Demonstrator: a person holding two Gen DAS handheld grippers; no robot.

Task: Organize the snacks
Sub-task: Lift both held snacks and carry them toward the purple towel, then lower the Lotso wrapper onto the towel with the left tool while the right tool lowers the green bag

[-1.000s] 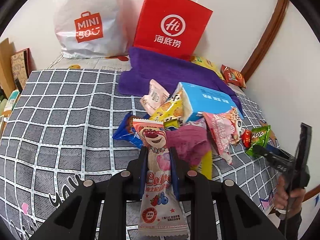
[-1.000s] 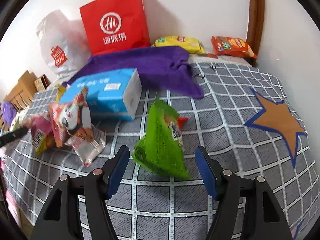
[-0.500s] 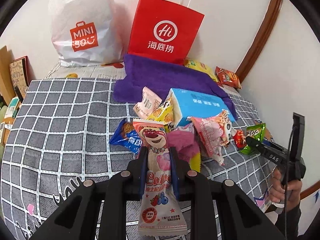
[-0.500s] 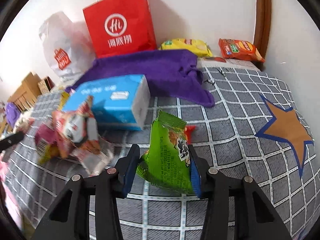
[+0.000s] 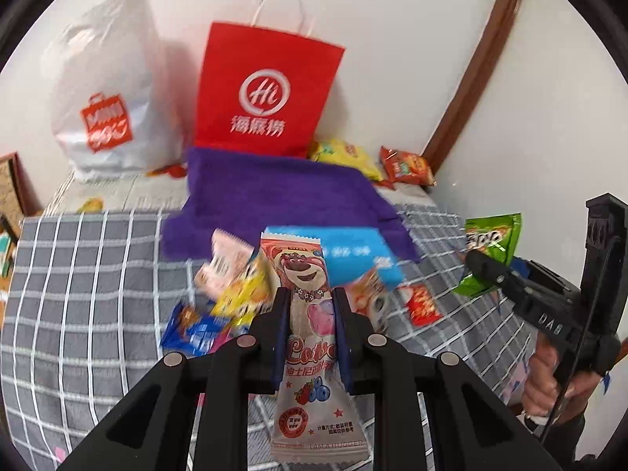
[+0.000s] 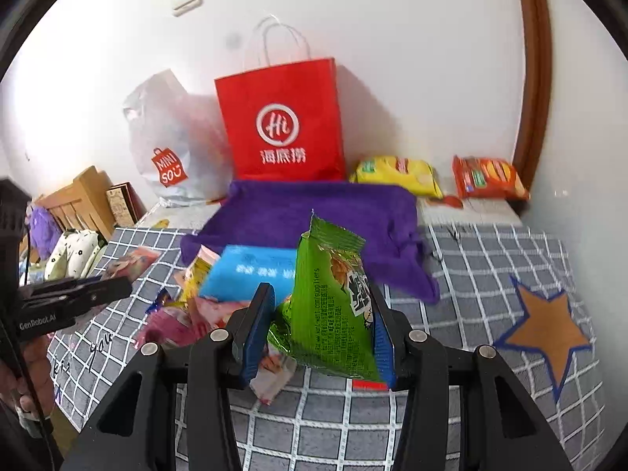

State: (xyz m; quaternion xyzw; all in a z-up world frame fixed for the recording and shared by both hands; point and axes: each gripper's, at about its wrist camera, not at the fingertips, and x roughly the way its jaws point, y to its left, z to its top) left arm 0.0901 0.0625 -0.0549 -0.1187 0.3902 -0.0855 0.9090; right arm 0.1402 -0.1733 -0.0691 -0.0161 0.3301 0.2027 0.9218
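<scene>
The left gripper point(image 5: 310, 327) grips a pink packet point(image 5: 310, 353) and the right gripper point(image 6: 320, 331) a green packet point(image 6: 333, 310), while a pile of snacks point(image 5: 235, 294) waits on the bed.

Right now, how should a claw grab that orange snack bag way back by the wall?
Pinch the orange snack bag across its flat middle, coming down from above. It lies flat beside the yellow bag, so only its top face is free. Both claws are full, I'd guess one must unload first.

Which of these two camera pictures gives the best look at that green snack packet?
The right wrist view: the green snack packet fills the centre, clamped in the right gripper, its print readable. The left wrist view shows it small at the right edge, held clear of the bed, partly hidden by the gripper.
</scene>
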